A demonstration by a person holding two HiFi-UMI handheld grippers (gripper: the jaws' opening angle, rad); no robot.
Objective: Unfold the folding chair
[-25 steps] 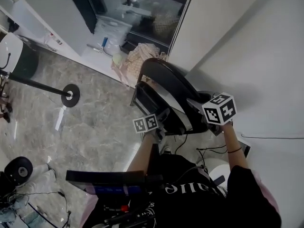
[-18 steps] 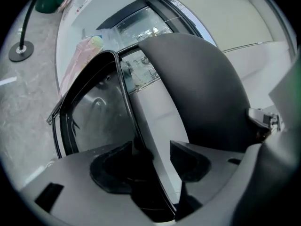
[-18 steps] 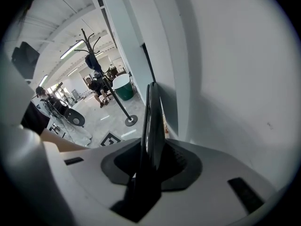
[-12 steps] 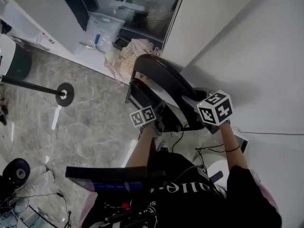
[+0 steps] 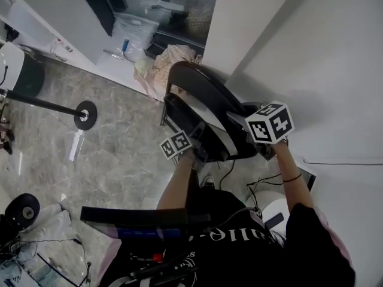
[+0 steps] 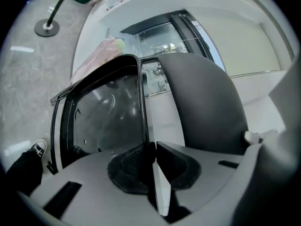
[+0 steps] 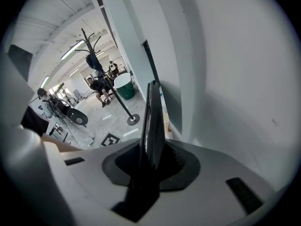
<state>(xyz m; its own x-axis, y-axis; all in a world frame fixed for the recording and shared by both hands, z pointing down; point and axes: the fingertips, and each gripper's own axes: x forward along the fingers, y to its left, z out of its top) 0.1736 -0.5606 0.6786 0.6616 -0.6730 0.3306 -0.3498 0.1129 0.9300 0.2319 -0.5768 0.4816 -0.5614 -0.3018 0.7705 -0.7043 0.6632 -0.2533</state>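
Observation:
The black folding chair [image 5: 200, 103] stands folded and leans on the white wall. Its seat [image 6: 101, 117] and curved backrest [image 6: 207, 107] lie close together. My left gripper [image 6: 149, 161], under its marker cube [image 5: 175, 144], has just been closing and is now shut on the seat's thin black frame tube [image 6: 142, 112]. My right gripper [image 7: 151, 161], under the larger cube [image 5: 270, 123], has also been closing. It is shut on the edge of the backrest panel [image 7: 153, 117], which fills the gap between its pads.
The wall [image 5: 335, 70] runs right behind the chair. A stand's pole with a round base [image 5: 85, 112] crosses the marble floor at left. A patterned cloth bundle [image 5: 170, 61] lies beyond the chair by a glass door. Cables [image 5: 257, 187] trail near my feet.
The left gripper's cube has edged left and rolled a little at the seat's edge. The right gripper stays on the backrest. The chair remains folded against the wall.

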